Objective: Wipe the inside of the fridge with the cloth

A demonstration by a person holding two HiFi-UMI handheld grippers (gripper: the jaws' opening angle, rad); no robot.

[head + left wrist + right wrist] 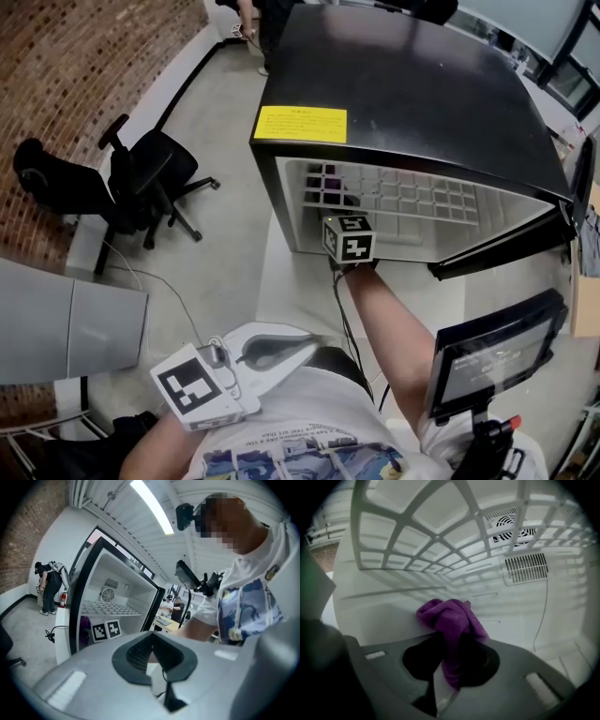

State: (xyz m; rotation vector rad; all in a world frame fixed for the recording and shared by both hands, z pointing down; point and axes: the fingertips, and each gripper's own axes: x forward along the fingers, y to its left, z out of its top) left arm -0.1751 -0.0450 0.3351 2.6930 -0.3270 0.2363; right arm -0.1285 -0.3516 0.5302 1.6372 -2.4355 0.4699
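Head view: black fridge stands with its door swung open to the right. White interior, wire shelf across it. The right gripper reaches in below the shelf, and only its marker cube and the forearm show. A patch of purple cloth shows at the left of the cavity, just beyond the cube. The left gripper is held back at the person's waist, well apart from the fridge and idle. An office chair stands off to the left.

Left gripper view: jaws pressed together with nothing between them. They point toward the open fridge from outside.

Right gripper view: jaws pinch the cloth, and a bunched fold sticks out ahead of the tips. The fold lies at a pale ledge low on the left side of the cavity. It looks to be touching, but contact is not certain. Shelf overhead, fan grille and slotted vent on the back wall, both apart from the cloth.

Progress: wiping looks under way at the lower left. No streaks, damp marks or dirt show on the white liner, so what is already wiped cannot be read. Judging by cloth position, the back wall, right wall, floor and shelf probably remain.
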